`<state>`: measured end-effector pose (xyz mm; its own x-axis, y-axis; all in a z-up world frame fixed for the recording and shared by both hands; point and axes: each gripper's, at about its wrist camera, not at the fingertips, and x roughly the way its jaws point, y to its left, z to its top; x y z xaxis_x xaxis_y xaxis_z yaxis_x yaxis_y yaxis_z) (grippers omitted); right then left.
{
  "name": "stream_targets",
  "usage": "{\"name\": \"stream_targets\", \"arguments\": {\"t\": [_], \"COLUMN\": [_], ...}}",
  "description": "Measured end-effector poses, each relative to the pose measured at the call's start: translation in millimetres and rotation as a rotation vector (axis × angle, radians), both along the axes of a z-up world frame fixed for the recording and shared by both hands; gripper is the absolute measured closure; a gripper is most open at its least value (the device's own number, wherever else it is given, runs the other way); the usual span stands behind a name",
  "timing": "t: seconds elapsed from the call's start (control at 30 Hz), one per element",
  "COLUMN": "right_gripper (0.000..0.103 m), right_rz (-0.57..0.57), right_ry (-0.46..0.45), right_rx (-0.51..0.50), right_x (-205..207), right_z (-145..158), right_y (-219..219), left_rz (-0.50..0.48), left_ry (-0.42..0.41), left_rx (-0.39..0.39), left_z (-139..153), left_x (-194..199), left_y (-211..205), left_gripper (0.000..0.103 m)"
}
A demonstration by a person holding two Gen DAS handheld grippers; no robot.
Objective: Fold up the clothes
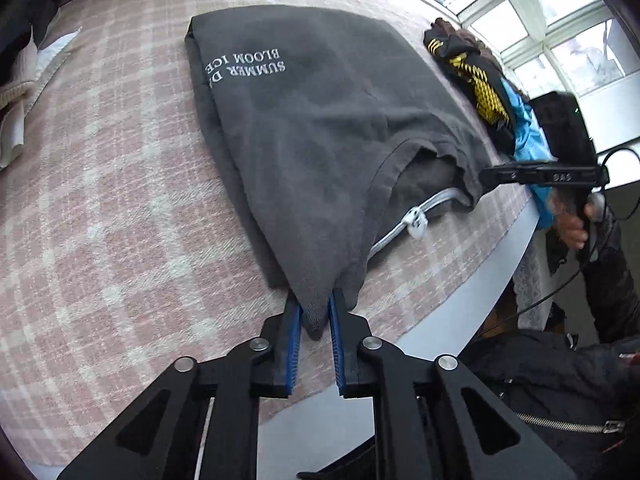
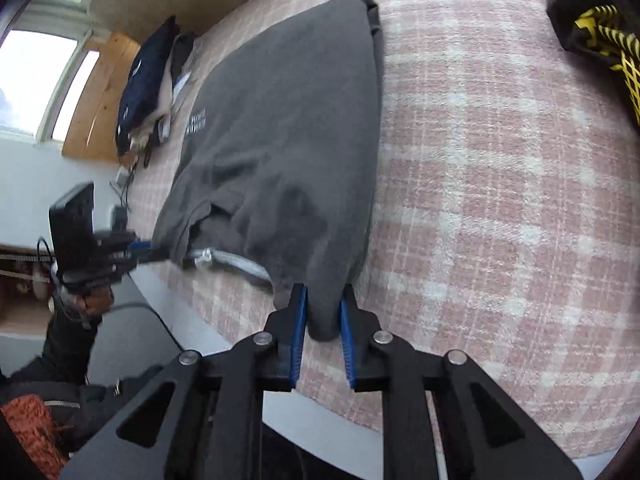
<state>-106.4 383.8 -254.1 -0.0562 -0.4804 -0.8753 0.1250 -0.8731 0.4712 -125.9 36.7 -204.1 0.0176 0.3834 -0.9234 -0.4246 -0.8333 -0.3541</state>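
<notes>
A dark grey T-shirt (image 1: 320, 120) with white lettering lies folded lengthwise on the pink checked tablecloth (image 1: 120, 200). Its neck opening with a white inner band (image 1: 416, 220) faces the near table edge. In the left wrist view my left gripper (image 1: 316, 316) is shut on the near corner of the shirt, with fabric bunched between the blue pads (image 1: 295, 336). My right gripper (image 2: 324, 316) pinches the other near corner of the shirt (image 2: 288, 140) in the same way. Each gripper also shows in the other's view: the right gripper (image 1: 486, 176) and the left gripper (image 2: 158, 254), both at the shirt's edge.
A black-and-yellow garment (image 1: 472, 76) and a blue one (image 1: 524, 128) lie heaped at the table's far right. Dark folded clothes (image 2: 148, 76) are stacked beyond the shirt's left side. The grey table edge (image 1: 480, 280) runs close under both grippers. A person's hand (image 1: 576, 228) holds the right gripper.
</notes>
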Motion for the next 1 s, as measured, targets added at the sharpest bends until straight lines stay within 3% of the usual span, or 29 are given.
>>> {"name": "stream_targets", "arguments": {"t": [0.07, 0.17, 0.3, 0.5, 0.7, 1.0], "right_gripper": [0.078, 0.077, 0.074, 0.074, 0.074, 0.074], "right_rz": [0.034, -0.04, -0.106, -0.11, -0.07, 0.004], "right_ry": [0.028, 0.118, 0.212, 0.148, 0.129, 0.177], "right_rx": [0.062, -0.052, -0.085, -0.103, -0.117, -0.127], "right_x": [-4.3, -29.7, -87.3, -154.8, -166.9, -164.7], "right_z": [14.1, 39.0, 47.9, 17.4, 4.1, 13.3], "right_y": [1.2, 18.0, 19.8, 13.1, 6.0, -3.3], "left_rz": [0.003, 0.062, 0.127, 0.122, 0.082, 0.056], "left_ry": [0.011, 0.07, 0.118, 0.103, 0.062, 0.088], "left_rx": [-0.027, -0.018, 0.028, 0.012, -0.009, 0.003], "left_z": [9.2, 32.1, 44.8, 16.6, -8.4, -5.3], "left_x": [-5.5, -34.0, -95.1, -168.6, -182.4, -182.6], "left_y": [-11.8, -27.2, -25.4, -3.9, 12.4, 21.6], "left_gripper": [0.082, 0.081, 0.071, 0.068, 0.07, 0.078]}}
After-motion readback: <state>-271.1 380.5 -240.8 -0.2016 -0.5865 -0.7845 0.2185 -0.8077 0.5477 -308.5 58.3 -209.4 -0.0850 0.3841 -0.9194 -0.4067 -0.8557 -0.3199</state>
